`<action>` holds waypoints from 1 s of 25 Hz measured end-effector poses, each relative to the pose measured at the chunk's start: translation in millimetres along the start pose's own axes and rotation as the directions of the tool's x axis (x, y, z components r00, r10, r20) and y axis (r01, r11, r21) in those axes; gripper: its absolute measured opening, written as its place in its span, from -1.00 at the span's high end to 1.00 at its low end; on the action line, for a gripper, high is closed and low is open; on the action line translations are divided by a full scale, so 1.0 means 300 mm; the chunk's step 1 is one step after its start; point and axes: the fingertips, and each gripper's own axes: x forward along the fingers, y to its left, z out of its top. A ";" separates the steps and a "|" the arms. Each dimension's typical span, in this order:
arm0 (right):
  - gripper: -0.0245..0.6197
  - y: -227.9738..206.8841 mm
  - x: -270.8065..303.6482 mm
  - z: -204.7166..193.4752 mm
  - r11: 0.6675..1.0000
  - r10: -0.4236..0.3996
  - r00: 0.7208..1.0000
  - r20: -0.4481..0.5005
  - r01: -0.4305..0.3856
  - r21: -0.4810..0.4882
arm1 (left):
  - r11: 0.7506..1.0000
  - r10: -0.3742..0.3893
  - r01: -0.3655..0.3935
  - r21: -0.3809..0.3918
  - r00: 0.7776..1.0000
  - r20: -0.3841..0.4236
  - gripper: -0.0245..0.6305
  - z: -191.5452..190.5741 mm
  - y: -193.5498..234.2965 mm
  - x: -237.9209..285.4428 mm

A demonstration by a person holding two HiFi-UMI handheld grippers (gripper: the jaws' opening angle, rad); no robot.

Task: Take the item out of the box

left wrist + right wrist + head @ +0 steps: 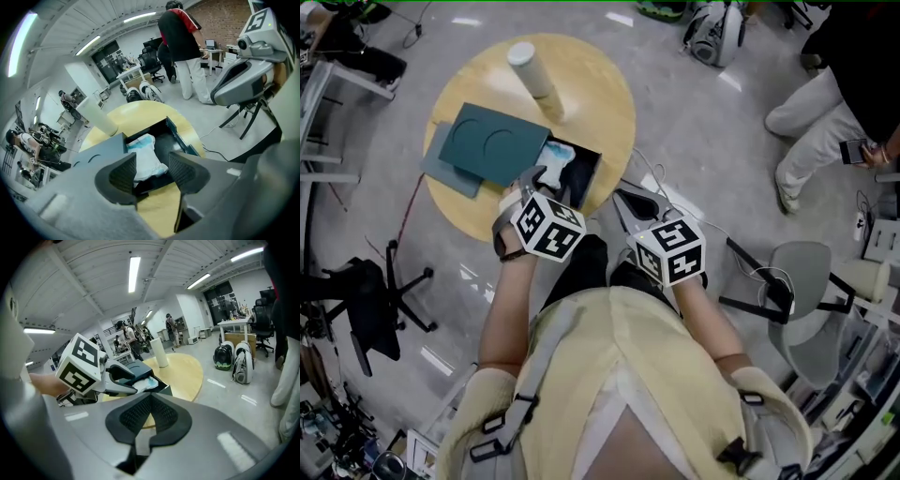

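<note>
- Released: left hand-held gripper (152,171), jaws apart over the white-and-blue packet (146,157), which lies in the open box (182,139) at mid-frame.
- Clenched on nothing: right hand-held gripper (149,405), off the desk (600,94).
- Possible trouble: soft packet slipping, or box dragged along, from a shallow pinch.
- Counted: one box, one lid (492,141), one packet, one white tube (534,73), two hand-held grippers.

Your left gripper (542,180) covers the near end of the item (560,153) in the head view, and the lid (492,142) hides the left side of the box (591,178). The bystander (825,103) is cut off at the picture's edge.
</note>
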 end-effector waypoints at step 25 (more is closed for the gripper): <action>0.91 -0.037 0.034 -0.001 0.998 -0.005 1.000 -0.010 0.006 0.056 | 0.996 0.001 0.014 0.083 0.983 -0.186 0.76 -0.034 0.014 0.158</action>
